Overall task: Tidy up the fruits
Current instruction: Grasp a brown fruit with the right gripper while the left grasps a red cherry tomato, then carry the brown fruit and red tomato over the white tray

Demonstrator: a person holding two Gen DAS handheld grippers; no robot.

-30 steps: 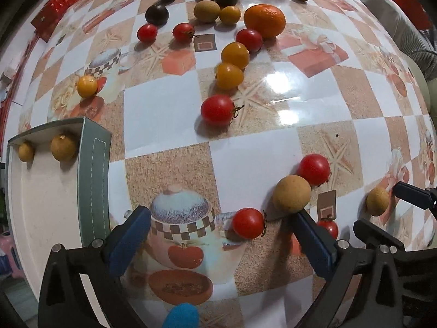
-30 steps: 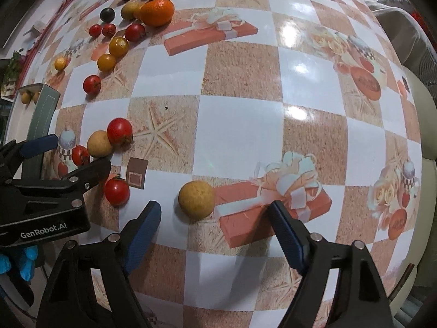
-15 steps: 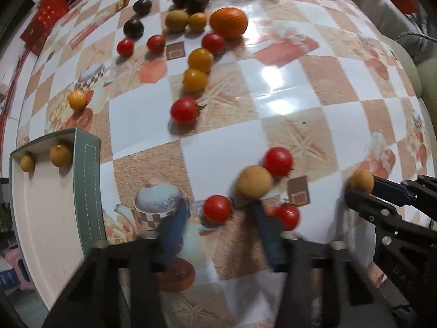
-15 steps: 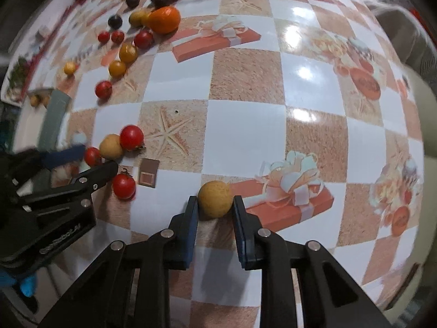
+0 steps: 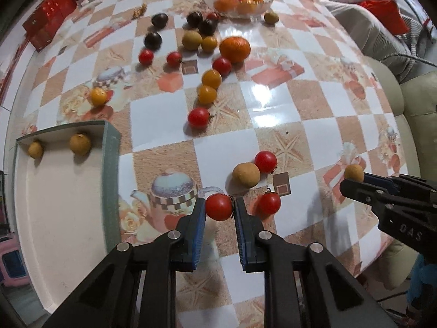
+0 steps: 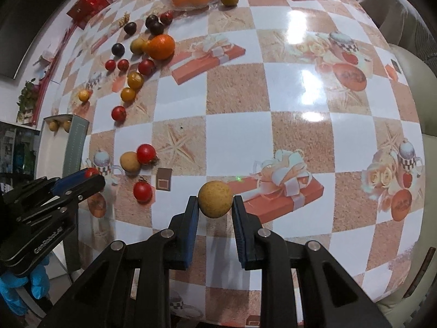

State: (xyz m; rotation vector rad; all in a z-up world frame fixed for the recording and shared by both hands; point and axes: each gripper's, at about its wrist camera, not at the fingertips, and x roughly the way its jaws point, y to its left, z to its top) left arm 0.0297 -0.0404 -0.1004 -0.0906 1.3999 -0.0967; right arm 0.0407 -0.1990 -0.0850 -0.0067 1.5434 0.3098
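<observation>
My left gripper (image 5: 218,207) is shut on a red cherry tomato (image 5: 218,206), held just above the table. My right gripper (image 6: 215,201) is shut on a tan round fruit (image 6: 215,199); it also shows at the right of the left wrist view (image 5: 353,172). A grey-green box (image 5: 110,169) at the left holds two tan fruits (image 5: 79,143). A tan fruit (image 5: 245,174) and two red tomatoes (image 5: 265,161) (image 5: 269,203) lie near my left gripper. Several red, yellow and dark fruits and an orange (image 5: 235,49) lie farther back.
A glass bowl (image 5: 262,5) with oranges stands at the table's far edge, a green-yellow fruit (image 5: 271,17) beside it. Red boxes (image 5: 43,24) sit at the far left. A beige sofa (image 5: 418,90) runs along the table's right edge.
Both grippers closed: the left on the red tomato, the right on the tan fruit. Both have lifted slightly with their fruit.
</observation>
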